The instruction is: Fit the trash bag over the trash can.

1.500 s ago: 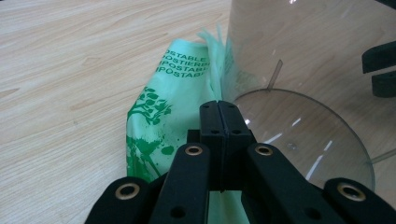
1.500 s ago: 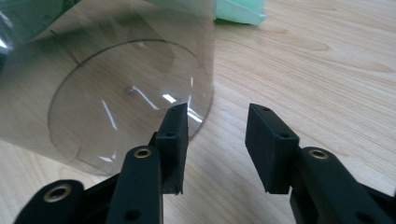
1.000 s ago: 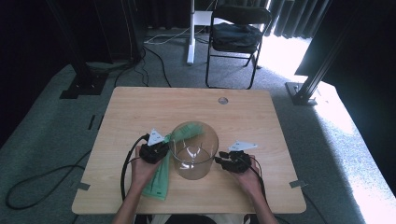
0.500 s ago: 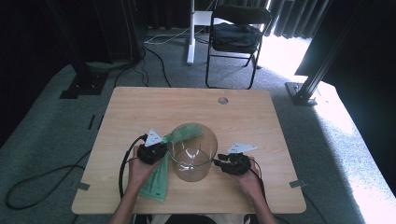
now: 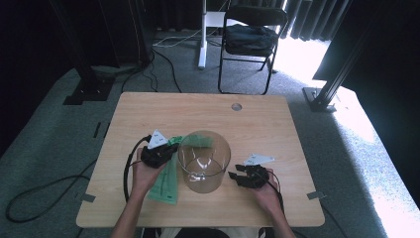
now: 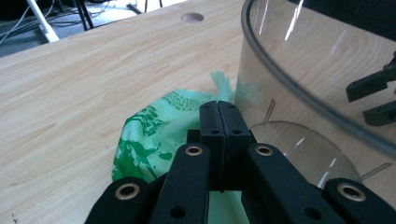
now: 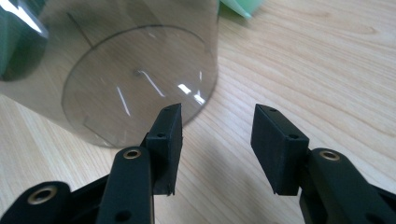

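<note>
Your left gripper (image 6: 218,109) has its fingers (image 6: 210,122) clenched flat together on the thin green printed plastic bag (image 6: 149,135), pinching its upper edge just beside the wall of the clear round plastic container (image 6: 299,60). From those fingers the bag trails back toward you, lying flat on the light wooden desk (image 6: 70,79); in the high view it (image 5: 166,181) stretches beneath your left hand (image 5: 141,173), with its far end against the container (image 5: 204,161).

Your right gripper (image 7: 215,128) has its fingers (image 7: 167,135) released; they have just been opening and nothing sits between them but bare desk. The container's base stands just ahead of the left-hand finger in the right gripper view, near it but apart. In the high view this gripper (image 5: 241,177) rests at the container's right.
</note>
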A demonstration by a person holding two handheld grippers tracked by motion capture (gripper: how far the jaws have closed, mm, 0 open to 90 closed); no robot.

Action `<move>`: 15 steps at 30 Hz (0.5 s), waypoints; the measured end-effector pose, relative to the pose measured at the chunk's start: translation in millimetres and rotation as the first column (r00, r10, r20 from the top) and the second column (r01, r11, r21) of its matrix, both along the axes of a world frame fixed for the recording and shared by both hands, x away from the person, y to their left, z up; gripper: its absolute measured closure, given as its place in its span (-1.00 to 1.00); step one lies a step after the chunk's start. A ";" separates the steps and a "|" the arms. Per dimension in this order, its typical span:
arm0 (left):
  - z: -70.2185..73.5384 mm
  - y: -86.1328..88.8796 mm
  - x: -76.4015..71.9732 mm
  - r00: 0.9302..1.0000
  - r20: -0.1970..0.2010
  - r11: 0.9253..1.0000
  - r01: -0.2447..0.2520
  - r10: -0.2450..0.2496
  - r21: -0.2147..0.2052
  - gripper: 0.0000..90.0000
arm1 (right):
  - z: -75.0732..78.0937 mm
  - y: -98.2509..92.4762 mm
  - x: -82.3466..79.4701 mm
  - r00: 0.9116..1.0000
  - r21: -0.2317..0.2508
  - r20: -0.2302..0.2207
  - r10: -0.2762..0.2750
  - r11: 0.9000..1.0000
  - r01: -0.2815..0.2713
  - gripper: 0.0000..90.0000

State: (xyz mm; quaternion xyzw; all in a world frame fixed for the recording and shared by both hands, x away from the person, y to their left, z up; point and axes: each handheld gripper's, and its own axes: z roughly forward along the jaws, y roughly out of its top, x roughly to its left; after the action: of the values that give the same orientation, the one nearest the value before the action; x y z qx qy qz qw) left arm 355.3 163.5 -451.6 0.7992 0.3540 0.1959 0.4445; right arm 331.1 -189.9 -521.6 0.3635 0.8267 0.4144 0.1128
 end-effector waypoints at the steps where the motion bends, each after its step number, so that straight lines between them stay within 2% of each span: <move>1: 2.0 -0.1 0.7 1.000 0.000 1.000 0.002 -0.002 -0.003 1.00 | -0.6 -0.6 -0.2 1.000 -0.004 -0.003 -0.003 1.000 0.003 0.18; 8: 17.3 -0.9 4.7 1.000 0.018 1.000 0.016 -0.015 -0.025 1.00 | -2.5 -1.1 -1.2 1.000 -0.009 -0.003 -0.004 1.000 0.004 0.17; 15: 34.4 -2.4 6.9 0.999 0.039 0.999 0.034 -0.032 -0.029 1.00 | -4.6 -2.5 -1.5 1.000 -0.014 -0.007 -0.007 1.000 0.007 0.17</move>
State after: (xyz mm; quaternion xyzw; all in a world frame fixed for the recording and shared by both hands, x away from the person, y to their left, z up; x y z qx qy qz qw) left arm 362.2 161.1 -417.2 0.7942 0.3350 0.1986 0.4664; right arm 329.6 -192.4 -526.2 0.3669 0.8288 0.4068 0.1137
